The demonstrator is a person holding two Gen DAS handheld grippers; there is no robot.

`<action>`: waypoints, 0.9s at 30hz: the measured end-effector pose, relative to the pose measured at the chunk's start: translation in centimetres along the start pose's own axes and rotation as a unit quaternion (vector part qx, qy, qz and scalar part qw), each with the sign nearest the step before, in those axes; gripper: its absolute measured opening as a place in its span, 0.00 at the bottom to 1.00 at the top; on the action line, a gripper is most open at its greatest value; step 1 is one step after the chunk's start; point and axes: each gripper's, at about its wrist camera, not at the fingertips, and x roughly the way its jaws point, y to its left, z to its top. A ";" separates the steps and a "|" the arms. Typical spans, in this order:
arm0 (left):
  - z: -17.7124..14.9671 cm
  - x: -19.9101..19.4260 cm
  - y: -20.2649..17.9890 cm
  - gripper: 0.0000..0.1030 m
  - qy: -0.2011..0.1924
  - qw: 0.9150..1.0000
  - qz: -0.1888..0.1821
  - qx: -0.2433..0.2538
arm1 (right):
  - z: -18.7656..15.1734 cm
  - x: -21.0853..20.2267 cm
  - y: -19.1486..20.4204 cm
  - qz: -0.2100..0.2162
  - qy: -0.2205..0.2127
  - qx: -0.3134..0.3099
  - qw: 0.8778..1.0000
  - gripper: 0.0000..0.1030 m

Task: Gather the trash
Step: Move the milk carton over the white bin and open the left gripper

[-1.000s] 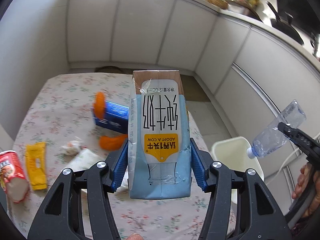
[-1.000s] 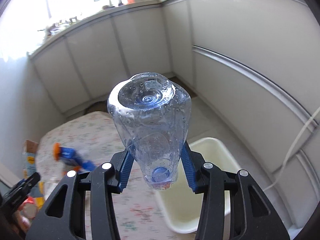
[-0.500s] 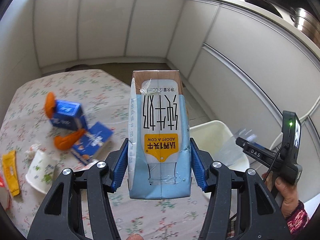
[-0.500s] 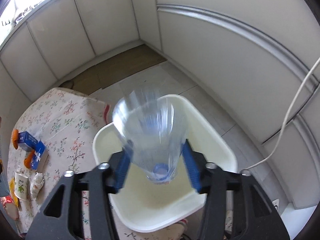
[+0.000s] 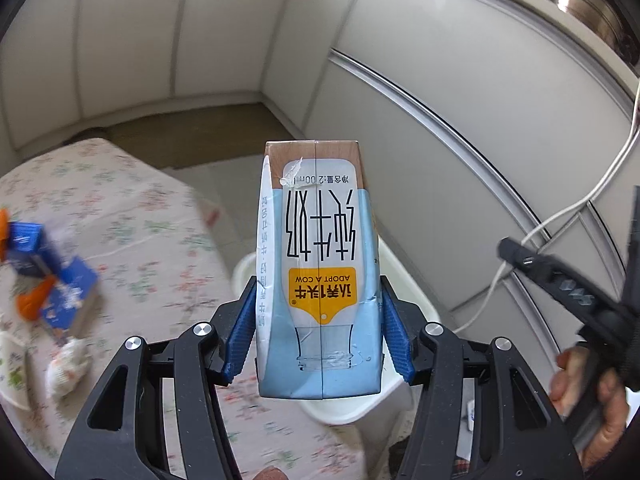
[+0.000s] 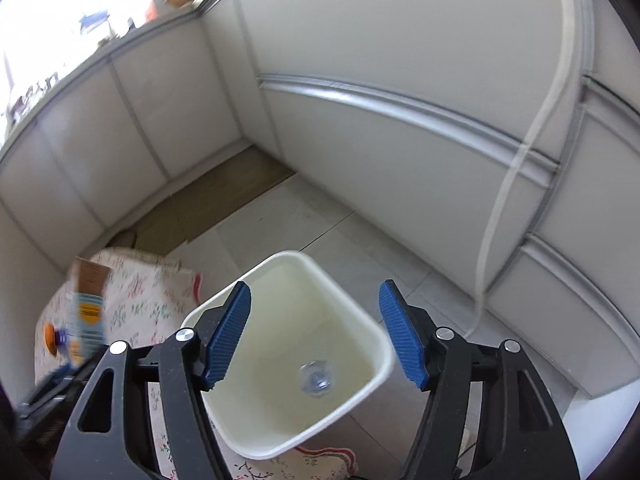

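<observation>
One clear bottle [image 6: 317, 377], seemingly, lies inside the cream bin [image 6: 224, 420].

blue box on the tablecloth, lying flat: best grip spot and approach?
Judging from the left view, come from above and pinch the blue box across its narrow width, mid-length. It lies flat, so its side faces are the only opposed surfaces exposed. It is blurred; the orange peel crowds its left end.
</observation>
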 end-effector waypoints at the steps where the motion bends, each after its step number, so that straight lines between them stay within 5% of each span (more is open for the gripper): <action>1: 0.3 1.0 -0.7 0.53 0.010 1.000 -0.009 0.002 | 0.3 -0.3 -0.6 -0.002 -0.002 0.006 1.000 0.67; 5: 0.8 3.8 -2.4 0.54 0.043 0.999 -0.033 0.004 | 1.2 -1.1 -3.0 -0.018 -0.011 0.032 0.999 0.69; 7: 0.9 4.6 -2.7 0.66 0.054 0.998 -0.038 -0.004 | 1.4 -1.1 -3.5 -0.019 -0.011 0.039 0.999 0.69; 12: 0.8 3.7 -3.1 0.70 0.046 0.999 -0.028 0.001 | 1.2 -1.2 -2.8 -0.019 -0.015 0.026 0.999 0.70; 19: 0.9 -0.2 -2.3 0.85 -0.011 0.998 0.054 0.031 | 0.4 -2.4 0.0 -0.021 -0.043 0.000 0.999 0.85; 27: 0.7 -5.8 1.3 0.93 -0.078 0.982 0.166 0.046 | -1.6 -3.5 6.2 -0.026 -0.075 -0.057 0.995 0.93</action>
